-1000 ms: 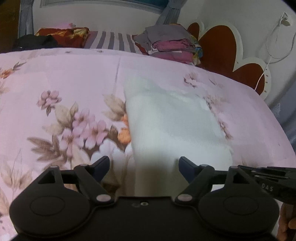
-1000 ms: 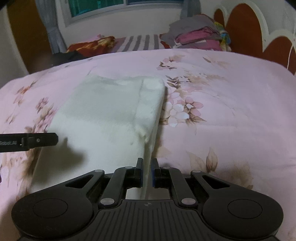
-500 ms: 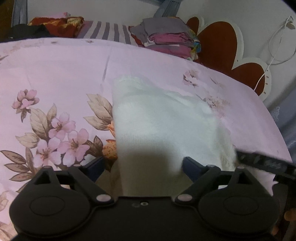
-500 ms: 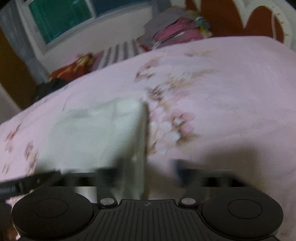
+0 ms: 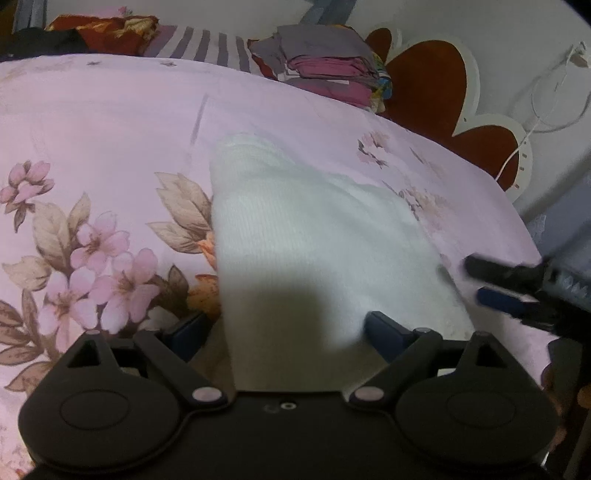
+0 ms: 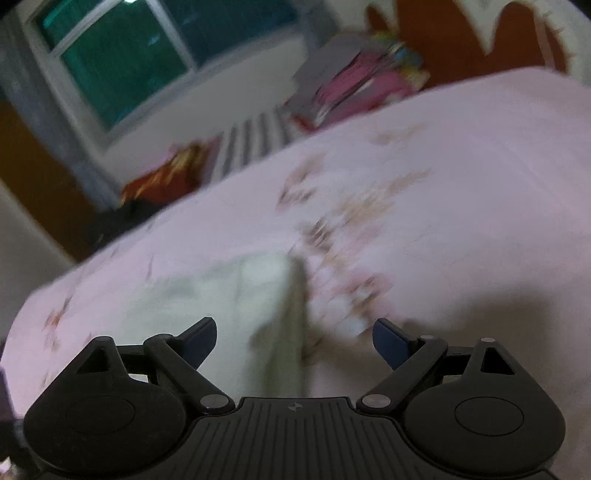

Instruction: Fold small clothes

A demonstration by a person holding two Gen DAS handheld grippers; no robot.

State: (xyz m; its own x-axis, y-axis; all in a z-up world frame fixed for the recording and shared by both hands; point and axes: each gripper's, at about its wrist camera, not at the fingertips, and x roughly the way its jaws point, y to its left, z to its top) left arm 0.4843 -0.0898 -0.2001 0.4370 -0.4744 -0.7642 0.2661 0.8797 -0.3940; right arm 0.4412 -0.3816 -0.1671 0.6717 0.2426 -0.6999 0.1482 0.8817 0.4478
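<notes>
A folded white knit garment (image 5: 314, 236) lies flat on the pink floral bedsheet (image 5: 92, 129). My left gripper (image 5: 284, 332) is open, its jaws straddling the garment's near edge without closing on it. My right gripper (image 6: 294, 338) is open and empty, raised above the garment's right edge (image 6: 284, 314); the right wrist view is motion-blurred. The right gripper's fingers (image 5: 506, 284) show at the right in the left wrist view, beside the garment.
A stack of folded clothes (image 5: 325, 70) sits at the far side of the bed next to a striped pillow (image 5: 207, 46) and a red cloth (image 5: 99, 31). A red and white headboard (image 5: 443, 96) stands at the right. A window (image 6: 122, 55) is behind.
My right gripper let go of the garment's right edge, opened and lifted away. My left gripper moved forward over the garment's near edge and stayed open.
</notes>
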